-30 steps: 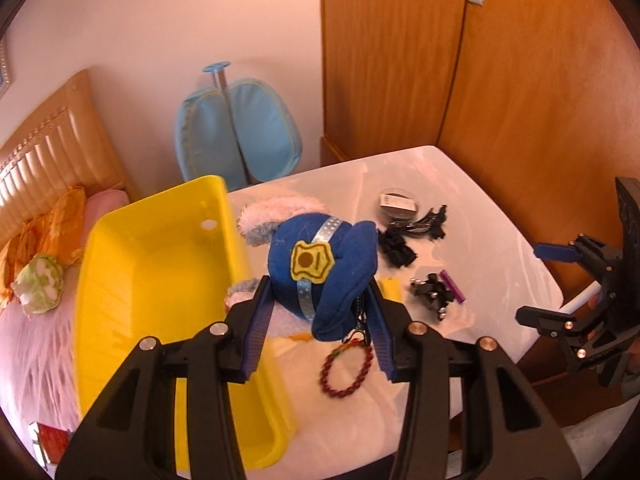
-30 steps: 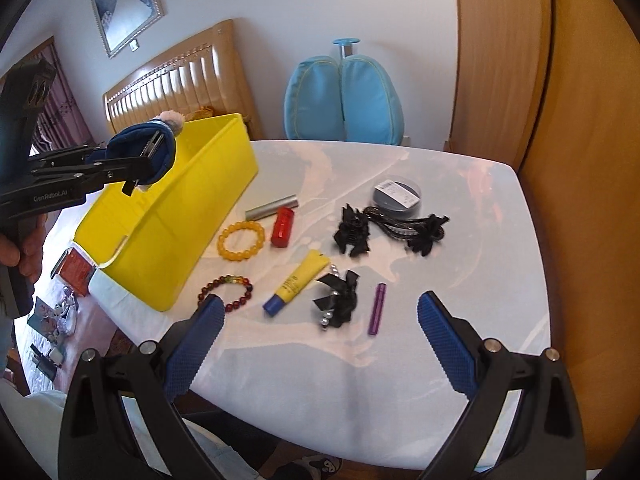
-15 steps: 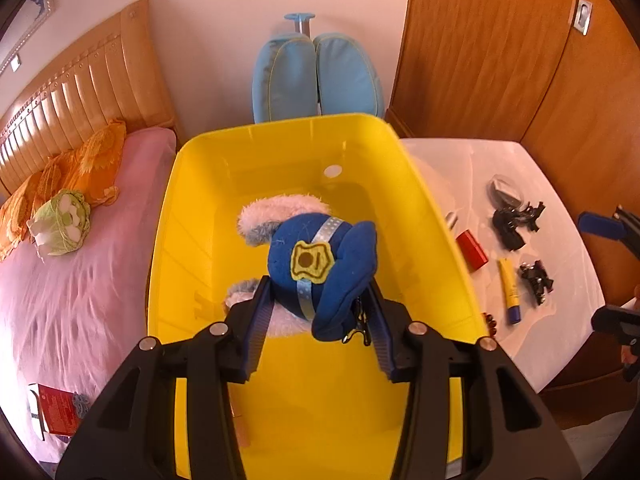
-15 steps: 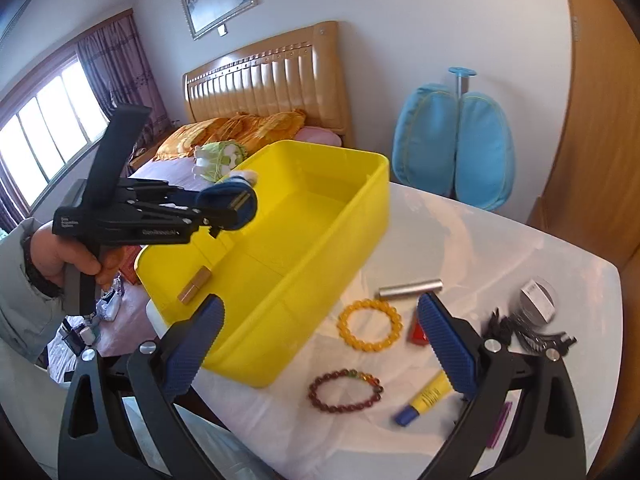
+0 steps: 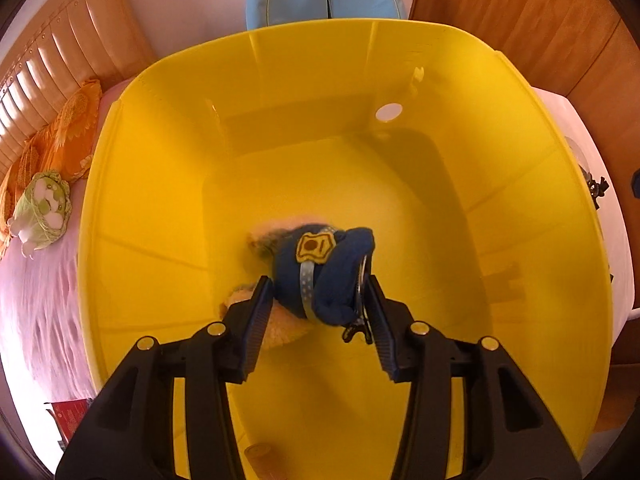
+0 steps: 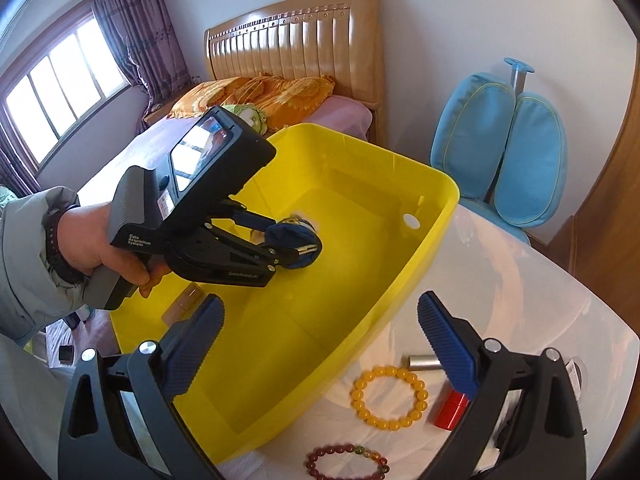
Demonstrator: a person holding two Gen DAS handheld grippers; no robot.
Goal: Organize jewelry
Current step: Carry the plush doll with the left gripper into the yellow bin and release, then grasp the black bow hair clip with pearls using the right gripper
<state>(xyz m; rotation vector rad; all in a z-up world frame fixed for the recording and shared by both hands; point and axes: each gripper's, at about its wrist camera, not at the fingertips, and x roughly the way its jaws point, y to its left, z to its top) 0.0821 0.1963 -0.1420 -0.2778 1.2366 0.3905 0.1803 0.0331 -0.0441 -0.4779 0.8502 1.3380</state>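
A blue plush police-hat toy (image 5: 340, 264) with a metal clip sits between the pads of my left gripper (image 5: 318, 284), low inside the yellow bin (image 5: 160, 200). The jaws are opening, and the pads still touch the toy on both sides. In the right wrist view the left gripper (image 6: 296, 242) reaches into the bin (image 6: 360, 320) from the left, held by a hand (image 6: 104, 244). My right gripper (image 6: 320, 304) hangs open and empty over the bin's near wall. A yellow bead bracelet (image 6: 390, 396) and a dark red bracelet (image 6: 346, 460) lie on the white table.
A silver tube (image 6: 424, 361) and a red cylinder (image 6: 450, 410) lie beside the bracelets. A small tan cylinder (image 6: 188, 298) rests in the bin's near corner. A bed (image 6: 280, 96) stands behind the bin, a blue chair (image 6: 508, 152) at the table's far side, wooden doors (image 5: 520, 12) to the right.
The left gripper carried the blue toy from above the table over the yellow bin and down into it. The right gripper swung left toward the bin, staying open.
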